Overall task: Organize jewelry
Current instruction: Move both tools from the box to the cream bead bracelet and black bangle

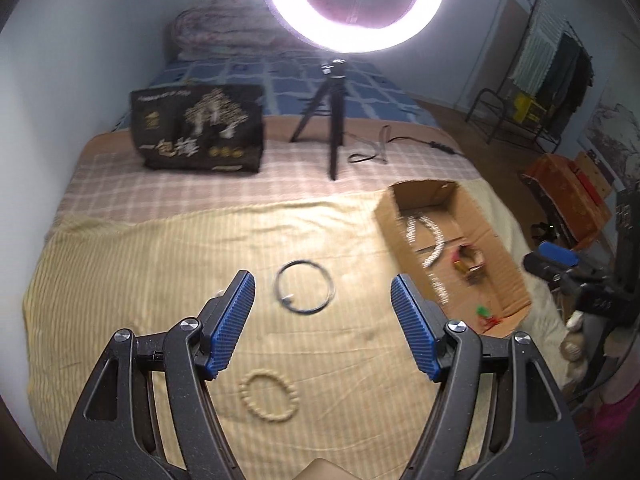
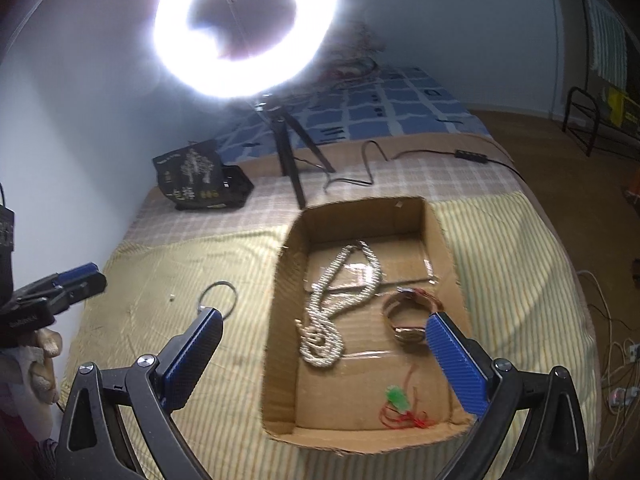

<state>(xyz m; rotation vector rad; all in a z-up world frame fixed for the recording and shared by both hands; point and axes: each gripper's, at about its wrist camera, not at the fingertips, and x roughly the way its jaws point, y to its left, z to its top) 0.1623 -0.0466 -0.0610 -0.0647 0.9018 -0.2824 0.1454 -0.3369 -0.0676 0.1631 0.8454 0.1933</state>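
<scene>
A ring light (image 1: 352,4) on a tripod (image 1: 328,120) glares over a bed (image 1: 160,184).
Pale blue walls (image 1: 80,40), a brown floor (image 2: 560,152) and a clothes rack (image 1: 552,60) frame the bedroom.

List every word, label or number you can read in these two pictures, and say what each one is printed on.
"一包" and a third large character too blurred to read: on the black bag standing on the bed.
Small line along the bag's top: too blurred to read.
Lettering on the left gripper's body in the right wrist view: too small to read.
Nothing else carries text.
</scene>
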